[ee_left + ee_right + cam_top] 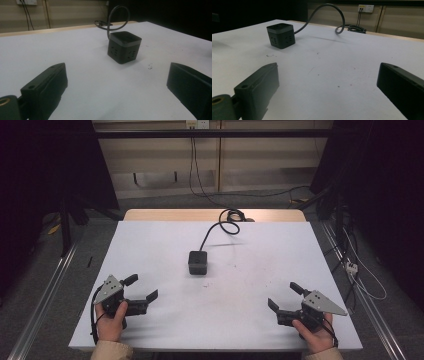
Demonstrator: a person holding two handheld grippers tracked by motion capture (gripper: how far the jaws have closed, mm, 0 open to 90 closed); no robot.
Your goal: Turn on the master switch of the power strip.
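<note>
Item: black socket cube — well ahead of both tools, between them; we rest left gripper and right gripper spread, empty — likely poised to reach.

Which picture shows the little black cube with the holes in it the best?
The left gripper view: the black cube is nearest there, with socket holes plain on two sides. The right gripper view shows it smaller, holes still visible, its cable arching away. The high view shows mostly its top, far off.
</note>
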